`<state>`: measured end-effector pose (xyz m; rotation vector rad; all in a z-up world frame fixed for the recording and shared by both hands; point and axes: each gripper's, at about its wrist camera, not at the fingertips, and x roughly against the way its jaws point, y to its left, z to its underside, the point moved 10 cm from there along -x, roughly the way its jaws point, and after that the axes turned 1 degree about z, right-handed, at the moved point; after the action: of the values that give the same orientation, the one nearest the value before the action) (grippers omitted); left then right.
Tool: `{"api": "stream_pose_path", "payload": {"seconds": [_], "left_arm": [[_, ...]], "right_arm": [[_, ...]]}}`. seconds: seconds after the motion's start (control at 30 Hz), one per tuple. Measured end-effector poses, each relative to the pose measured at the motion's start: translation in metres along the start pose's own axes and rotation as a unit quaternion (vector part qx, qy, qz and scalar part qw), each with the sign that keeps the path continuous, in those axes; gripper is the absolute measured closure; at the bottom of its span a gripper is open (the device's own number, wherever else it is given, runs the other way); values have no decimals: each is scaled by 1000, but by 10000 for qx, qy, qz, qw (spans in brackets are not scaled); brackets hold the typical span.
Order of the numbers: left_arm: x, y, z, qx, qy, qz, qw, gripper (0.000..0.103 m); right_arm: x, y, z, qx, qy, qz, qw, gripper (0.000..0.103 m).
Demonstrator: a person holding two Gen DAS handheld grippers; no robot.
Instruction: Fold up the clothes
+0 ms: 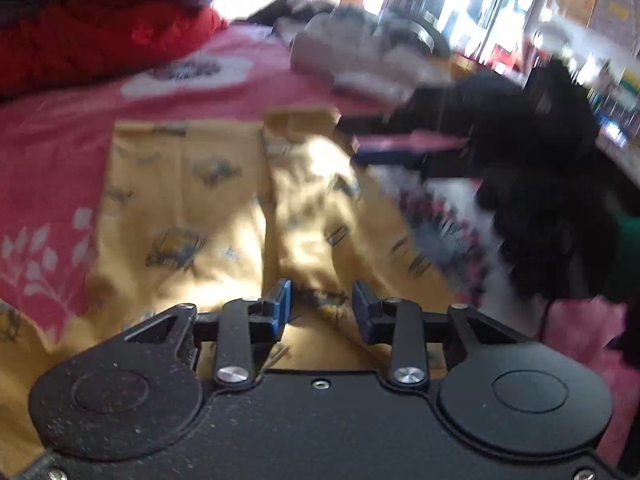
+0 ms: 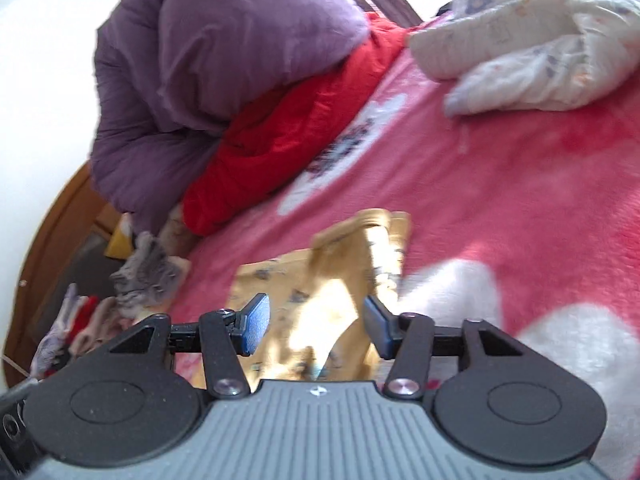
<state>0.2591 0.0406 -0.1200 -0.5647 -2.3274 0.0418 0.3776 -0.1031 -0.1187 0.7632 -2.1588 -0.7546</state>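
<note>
Yellow printed trousers [image 1: 188, 200] lie spread on a pink flowered blanket [image 1: 48, 152], legs pointing away from me. My left gripper [image 1: 322, 308] is open just above the near part of the trousers, nothing between the blue pads. In the left wrist view my right gripper [image 1: 360, 136] reaches in from the right, blurred, over the far end of the right trouser leg. In the right wrist view my right gripper [image 2: 316, 326] is open over a raised, rumpled part of the trousers [image 2: 344, 280]; the cloth lies between the pads without being pinched.
A purple quilt [image 2: 224, 60] lies on a red quilt [image 2: 288, 140] at the bed's edge. White printed clothes [image 2: 540, 52] lie at the far right. A grey-white clothes pile [image 1: 360, 52] sits beyond the trousers. Small clothes [image 2: 136, 280] lie by the wooden bed frame.
</note>
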Motion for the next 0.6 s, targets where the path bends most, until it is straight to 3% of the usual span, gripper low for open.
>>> {"api": "stream_pose_path", "payload": {"seconds": [0.07, 0.2, 0.27, 0.33, 0.43, 0.6], "left_arm": [[6, -3, -1, -219, -108, -165, 9996, 73], [14, -12, -18, -329, -653, -143, 9972, 73], [11, -21, -22, -365, -749, 53, 9965, 73], [3, -21, -15, -429, -519, 48, 9977, 73], [-8, -20, -2, -522, -115, -26, 9986, 73], [-6, -23, 1, -610, -120, 24, 9981, 73]], "right_arm": [[5, -3, -5, -181, -140, -58, 9997, 55], [10, 6, -10, -38, -224, -204, 9995, 54], [6, 9, -13, -13, -223, -249, 9994, 54], [0, 10, -16, 3, -208, -250, 9995, 54], [-15, 1, -19, -14, -86, 107, 9999, 55], [-24, -7, -28, -154, -15, 334, 9993, 58]]}}
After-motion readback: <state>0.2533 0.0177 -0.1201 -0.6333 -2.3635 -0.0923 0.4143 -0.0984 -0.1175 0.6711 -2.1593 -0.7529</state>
